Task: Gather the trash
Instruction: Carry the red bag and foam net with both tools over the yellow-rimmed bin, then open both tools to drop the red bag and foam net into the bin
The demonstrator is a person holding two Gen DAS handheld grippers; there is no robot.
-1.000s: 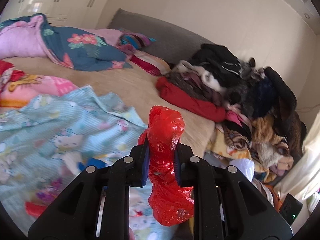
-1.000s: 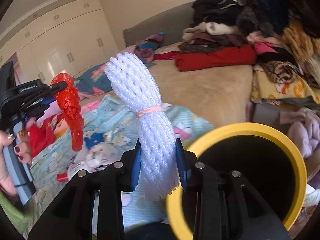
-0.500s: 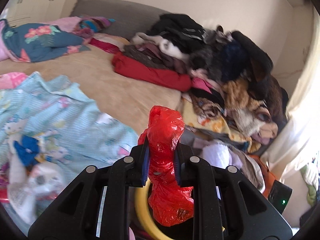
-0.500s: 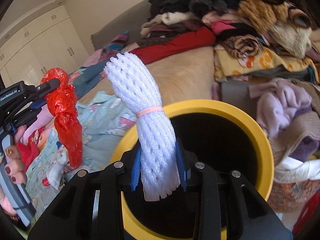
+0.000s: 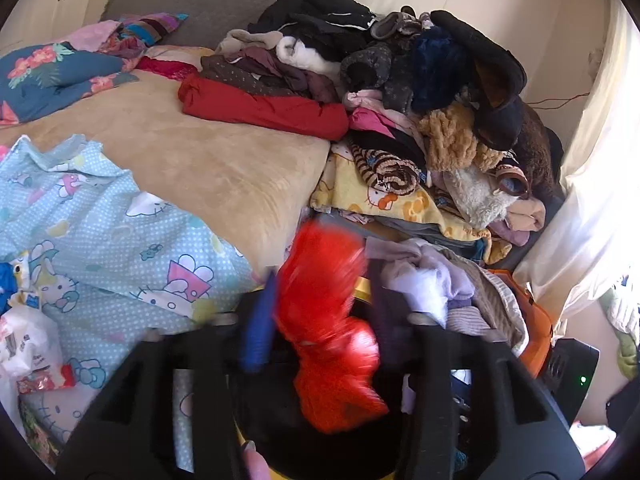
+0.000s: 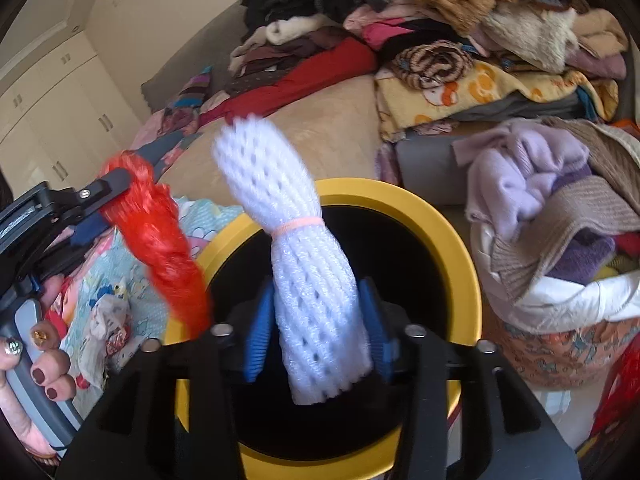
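A yellow bin (image 6: 440,220) with a black liner stands against the bed, right below both grippers. My right gripper (image 6: 316,328) hovers over its mouth. Its jaws are opening, and the white foam net (image 6: 296,248), tied with a pink band, stands loosely between the blue pads. My left gripper (image 5: 320,316) is over the bin's left rim (image 5: 360,292). Its jaws are opening too, with the blurred red plastic bag (image 5: 328,320) sliding down between them. In the right wrist view the left gripper (image 6: 116,200) and red bag (image 6: 160,240) show at the left.
A bed with a beige blanket (image 5: 208,160) and a blue cartoon sheet (image 5: 100,240) carries a big clothes pile (image 5: 400,80). A full laundry basket (image 6: 560,344) stands right of the bin. A white wrapper (image 5: 24,344) lies on the sheet. A person's hand (image 6: 40,368) holds the left gripper.
Both grippers swung right and down until they were over the yellow bin. Their jaws have spread from a tight grip, and the red bag and foam net now sit loose between them.
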